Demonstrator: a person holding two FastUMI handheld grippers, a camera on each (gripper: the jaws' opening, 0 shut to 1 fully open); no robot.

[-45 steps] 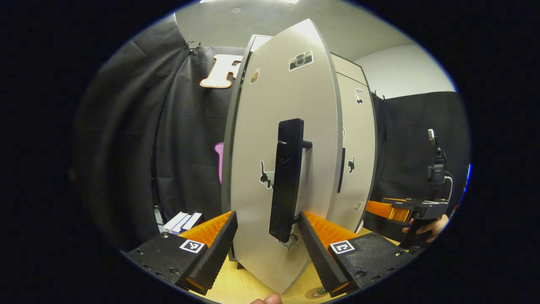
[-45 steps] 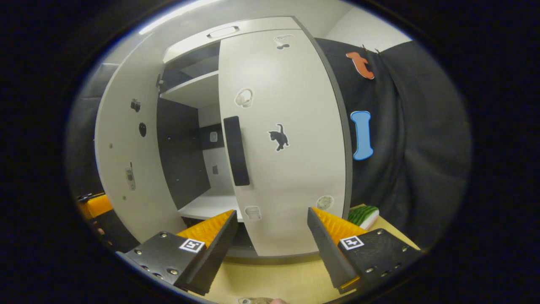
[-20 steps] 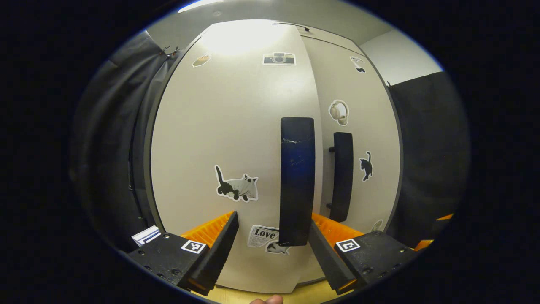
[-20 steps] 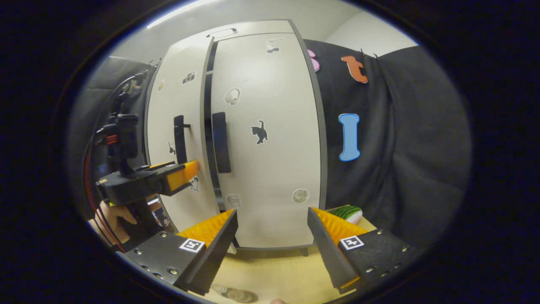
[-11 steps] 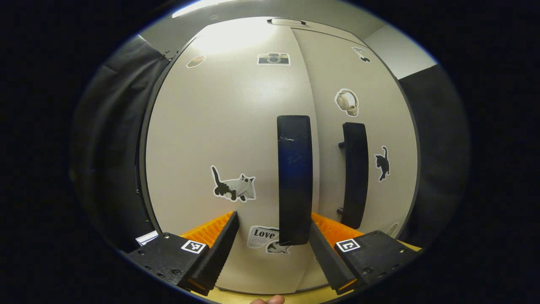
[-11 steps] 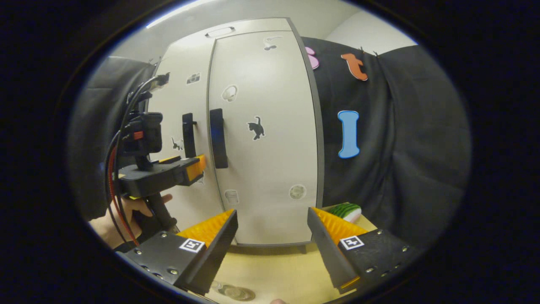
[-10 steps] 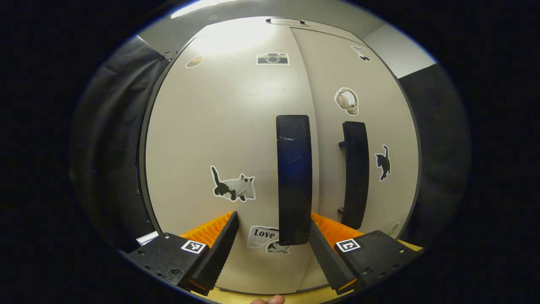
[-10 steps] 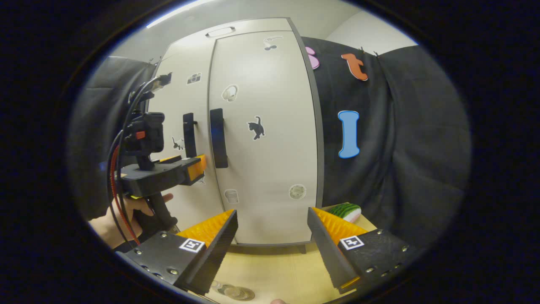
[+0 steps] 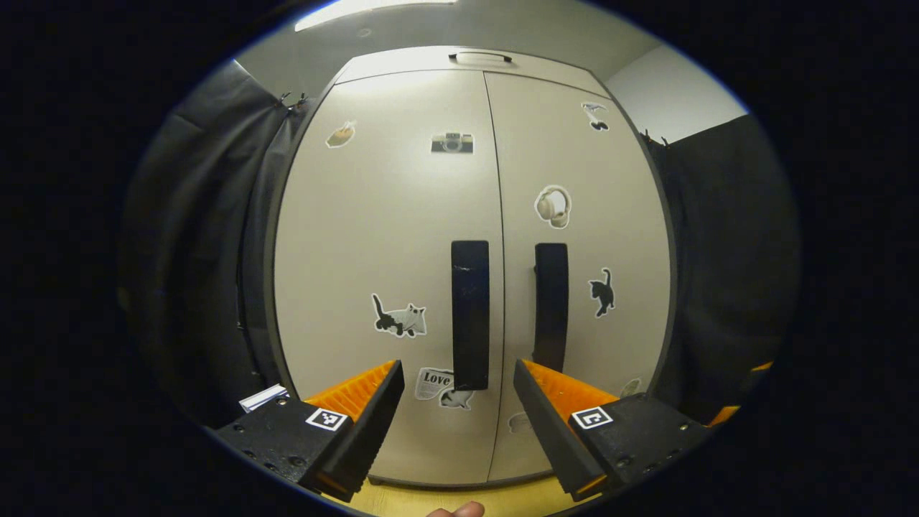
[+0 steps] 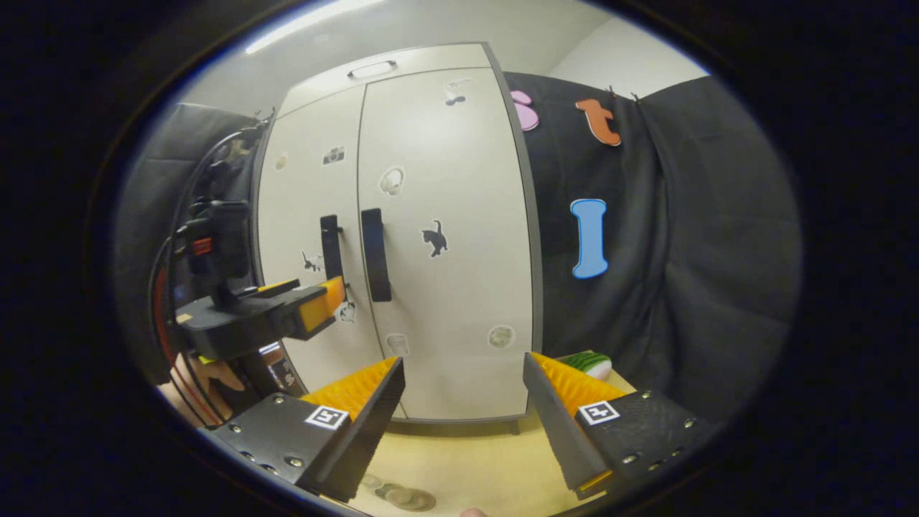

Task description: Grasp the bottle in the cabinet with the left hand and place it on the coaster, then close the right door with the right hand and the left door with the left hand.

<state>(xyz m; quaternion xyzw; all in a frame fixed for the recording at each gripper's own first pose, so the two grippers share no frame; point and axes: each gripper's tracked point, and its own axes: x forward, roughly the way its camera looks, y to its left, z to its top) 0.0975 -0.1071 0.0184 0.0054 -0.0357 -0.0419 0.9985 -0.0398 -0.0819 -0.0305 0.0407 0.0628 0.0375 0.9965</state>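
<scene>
1. Left gripper view: left door (image 9: 388,273) and right door (image 9: 585,266) both sit flush, apparently closed.
2. Your left gripper (image 9: 458,402) and right gripper (image 10: 463,402) fingers are spread, grasping nothing.
3. Bottle placement cannot be confirmed; a round object on the bench (image 10: 467,459) may be the coaster (image 10: 402,497).

Even, fairly bright overhead lighting from a ceiling strip light (image 9: 373,6), with a soft glare patch high on the left door (image 9: 388,215) in the left gripper view. Fisheye distortion bows the cabinet (image 10: 402,237) edges outward. Both views are sharp at centre; the black cloth (image 10: 682,251) falls dim toward the rim.
</scene>
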